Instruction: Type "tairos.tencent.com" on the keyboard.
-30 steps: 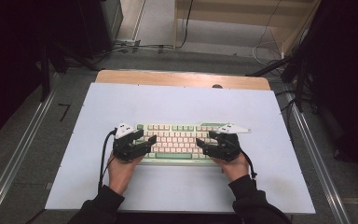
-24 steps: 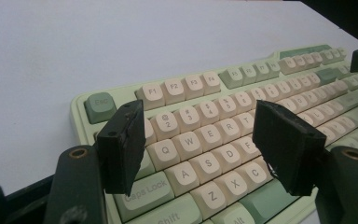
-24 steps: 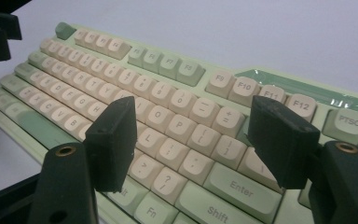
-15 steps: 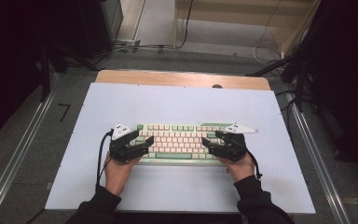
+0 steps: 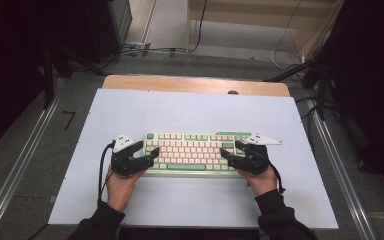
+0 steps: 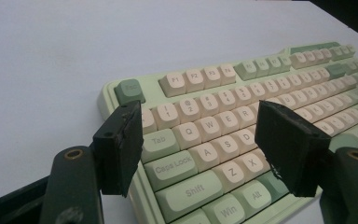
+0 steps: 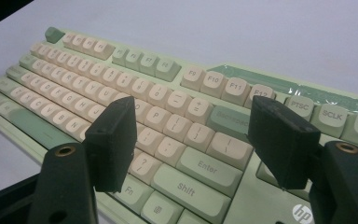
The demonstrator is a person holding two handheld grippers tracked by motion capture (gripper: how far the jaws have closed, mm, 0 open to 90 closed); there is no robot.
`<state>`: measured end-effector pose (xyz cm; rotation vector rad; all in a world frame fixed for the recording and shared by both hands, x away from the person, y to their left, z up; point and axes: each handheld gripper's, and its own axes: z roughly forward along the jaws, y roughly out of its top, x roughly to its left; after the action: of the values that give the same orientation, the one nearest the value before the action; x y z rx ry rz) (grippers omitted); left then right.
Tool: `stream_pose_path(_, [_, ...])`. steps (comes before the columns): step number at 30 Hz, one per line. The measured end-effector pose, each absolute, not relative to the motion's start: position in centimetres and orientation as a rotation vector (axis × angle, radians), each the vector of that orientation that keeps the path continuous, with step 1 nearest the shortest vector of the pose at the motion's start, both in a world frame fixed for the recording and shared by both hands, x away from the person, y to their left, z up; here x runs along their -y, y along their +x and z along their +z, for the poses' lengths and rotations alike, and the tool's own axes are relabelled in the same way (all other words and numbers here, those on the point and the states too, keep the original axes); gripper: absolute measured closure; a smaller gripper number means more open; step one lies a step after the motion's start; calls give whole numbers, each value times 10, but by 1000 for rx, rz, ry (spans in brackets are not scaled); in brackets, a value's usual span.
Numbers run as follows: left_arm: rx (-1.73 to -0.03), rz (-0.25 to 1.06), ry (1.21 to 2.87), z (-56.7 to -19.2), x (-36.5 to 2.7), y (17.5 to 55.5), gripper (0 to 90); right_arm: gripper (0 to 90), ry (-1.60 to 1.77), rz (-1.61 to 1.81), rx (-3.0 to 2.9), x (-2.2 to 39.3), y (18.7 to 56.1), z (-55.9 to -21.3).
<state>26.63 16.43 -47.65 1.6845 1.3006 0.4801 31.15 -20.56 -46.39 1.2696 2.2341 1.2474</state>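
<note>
A pale green keyboard (image 5: 192, 152) with cream and green keys lies flat on the white table top (image 5: 195, 112), a little nearer than its middle. My left gripper (image 5: 149, 153) is at the keyboard's left end, open, its jaws straddling the Tab and Caps Lock corner. In the left gripper view the left gripper (image 6: 198, 119) holds nothing, and the keyboard (image 6: 261, 79) stretches away beneath it. My right gripper (image 5: 231, 153) is at the right end, also open. The right gripper view has the right gripper (image 7: 191, 112) hanging over the Enter and Shift area of the keyboard (image 7: 135, 60).
A wooden strip (image 5: 195, 84) borders the table's far edge. Metal rails (image 5: 20, 165) run along both sides, over grey floor with cables at the back. A black cable (image 5: 101, 172) loops from the left gripper. White surface lies in front of and behind the keyboard.
Both hands have slid slightly apart, from over the keys toward the two ends of the keyboard. The keyboard itself has stayed put.
</note>
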Motion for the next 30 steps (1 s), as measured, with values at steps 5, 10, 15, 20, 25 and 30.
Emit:
stream_pose_path(5, [-1309, 482, 1678, -477, -170, 264, 330, 311, 1265, 1242, -2232, 211, 309, -463])
stream_pose_path(10, [-1318, 481, 1673, -477, -174, 261, 331, 311, 1263, 1223, -2224, 218, 304, -462])
stream_pose_path(15, [-1314, 481, 1676, -478, -175, 256, 330, 312, 1281, 1215, -2203, 232, 300, -462])
stream_pose_path(20, [-1307, 489, 1680, -477, -176, 252, 331, 312, 1297, 1205, -2185, 244, 296, -461])
stream_pose_path(25, [-1312, 504, 1688, -477, -179, 249, 331, 312, 1291, 1164, -2182, 252, 292, -463])
stream_pose_path(30, [-1318, 512, 1680, -477, -183, 245, 330, 312, 1299, 1157, -2165, 261, 288, -463])
